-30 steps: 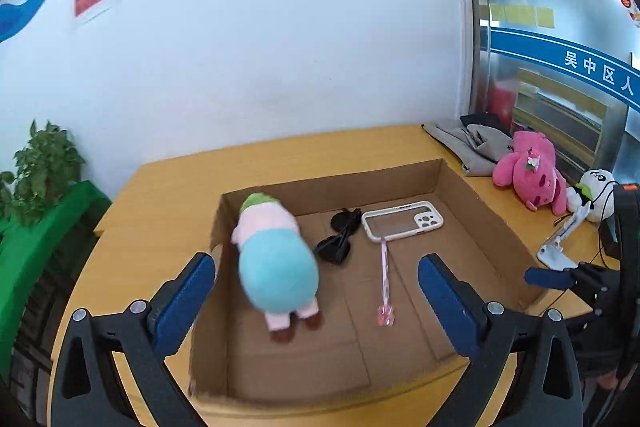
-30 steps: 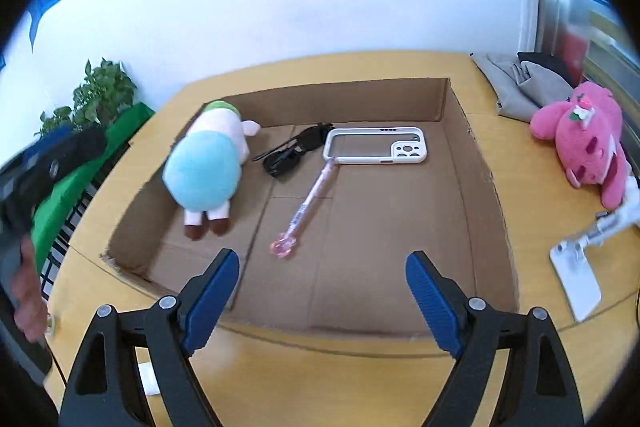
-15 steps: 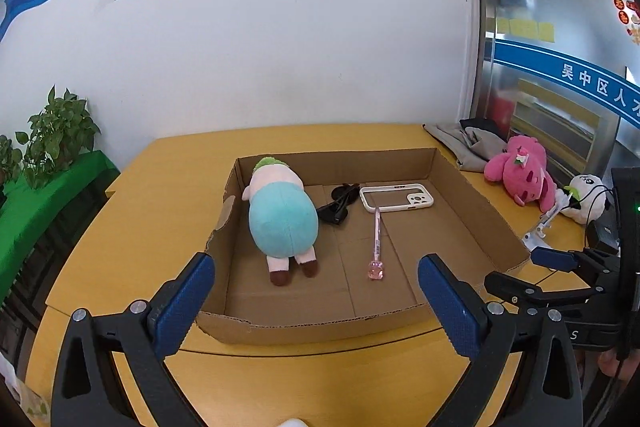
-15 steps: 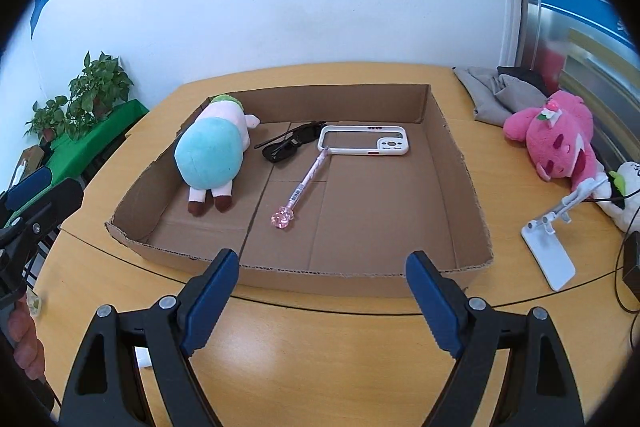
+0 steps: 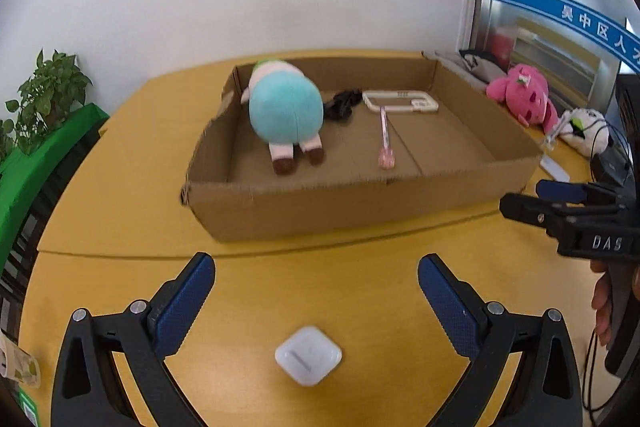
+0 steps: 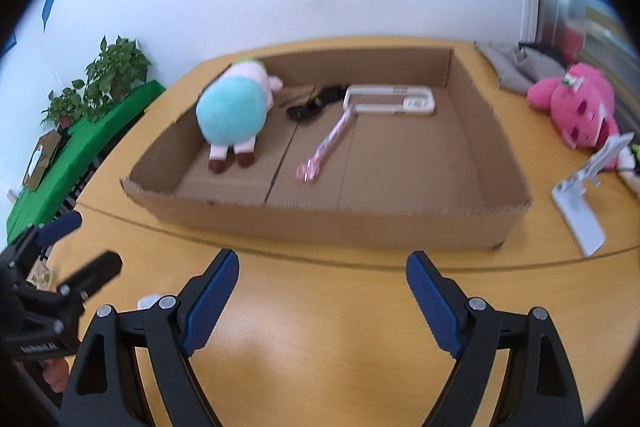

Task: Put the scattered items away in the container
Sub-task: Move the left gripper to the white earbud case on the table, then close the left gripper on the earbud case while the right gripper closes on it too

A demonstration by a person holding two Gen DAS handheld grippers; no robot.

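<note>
Both grippers hang released over the near part of the yellow wooden desk [image 5: 120, 163]. Left gripper [image 5: 316, 291] has its blue ribbed pads spread wide, and a small white rounded-square case [image 5: 308, 355], smooth and glossy, lies on the desk between them, touching neither pad. Right gripper [image 6: 322, 287] is equally spread, with only bare desk between its fingers.

Beyond them sits the shallow cardboard box [image 5: 360, 207], rectangular, with low matte walls and a ragged cut rim; its near wall runs just behind a seam in the desk. Inside, a round teal plush toy [image 5: 286, 111] lies against the left wall, feet toward the near side. Right of it are dark sunglasses [image 5: 340, 103], a white phone case frame [image 5: 400, 101] by the far wall, and a slim pink pen [image 5: 385, 139] pointing nearward. The box's right half is bare cardboard floor.

Outside on the right lie a pink plush [image 6: 576, 111], grey cloth [image 6: 520, 67] and a white phone stand [image 6: 580, 195].
</note>
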